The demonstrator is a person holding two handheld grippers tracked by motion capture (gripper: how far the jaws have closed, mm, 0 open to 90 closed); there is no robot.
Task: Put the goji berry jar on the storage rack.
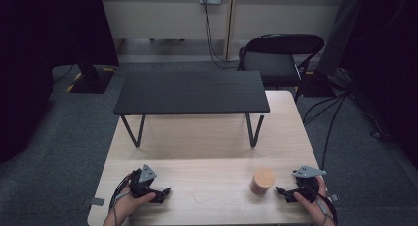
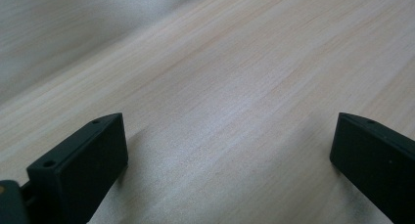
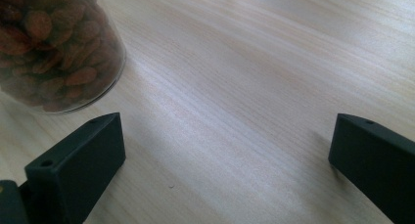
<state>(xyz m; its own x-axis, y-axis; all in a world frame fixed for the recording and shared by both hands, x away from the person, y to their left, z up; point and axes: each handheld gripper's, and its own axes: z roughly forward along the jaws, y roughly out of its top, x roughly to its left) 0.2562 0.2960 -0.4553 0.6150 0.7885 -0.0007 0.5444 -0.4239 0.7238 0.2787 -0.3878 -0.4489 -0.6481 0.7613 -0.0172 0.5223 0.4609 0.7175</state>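
Observation:
A clear jar with a round wooden lid stands on the light wooden table, near its front right. In the right gripper view the jar holds brown almonds and sits just beyond my left-hand jaw, untouched. My right gripper rests on the table to the right of the jar, jaws wide apart with bare wood between them. My left gripper lies at the front left, open, over bare wood.
A low black shelf on thin legs spans the far half of the table. Behind it stands a black folding chair. Cables run over the grey carpet at the right. Bare wood lies between the two grippers.

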